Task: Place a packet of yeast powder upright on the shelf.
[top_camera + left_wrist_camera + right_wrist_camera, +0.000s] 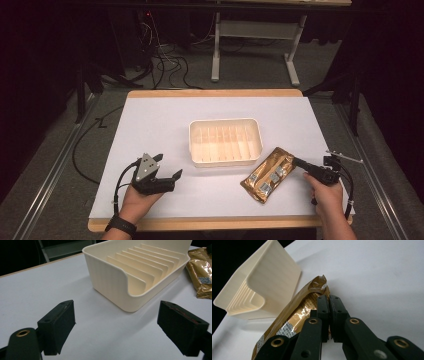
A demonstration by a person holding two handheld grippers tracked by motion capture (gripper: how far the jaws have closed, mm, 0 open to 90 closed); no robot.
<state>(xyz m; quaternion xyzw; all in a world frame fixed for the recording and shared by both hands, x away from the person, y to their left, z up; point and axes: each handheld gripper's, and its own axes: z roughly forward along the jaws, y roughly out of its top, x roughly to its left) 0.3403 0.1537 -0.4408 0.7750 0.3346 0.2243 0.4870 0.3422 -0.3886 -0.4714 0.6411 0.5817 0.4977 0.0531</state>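
On the white table top (165, 120), from left to right: the left gripper (167, 172), the cream tray (225, 141), the gold foil packet (267, 174) and the right gripper (298, 162).

Left gripper: held in the person's left hand (135, 200) near the front left of the table, well apart from the tray. Seen from the left gripper view, its two black jaws stand spread wide over bare table, with nothing between them; the left gripper (116, 325) points toward a rounded corner of the cream tray (117, 282).

Cream tray: rectangular, ribbed by upright dividers inside, sitting at the middle of the table.

Gold foil packet: lies flat and slantwise on the table just beside the tray's front right corner. Grey-and-white labels mark its upper face.

Right gripper: held in the person's right hand (325, 192) near the right edge of the table. Seen from the right gripper view, the right gripper (329, 300) has its jaws pressed together, pinching the crimped end of the gold foil packet (297, 312); the cream tray (267, 277) stands beyond, to the left.
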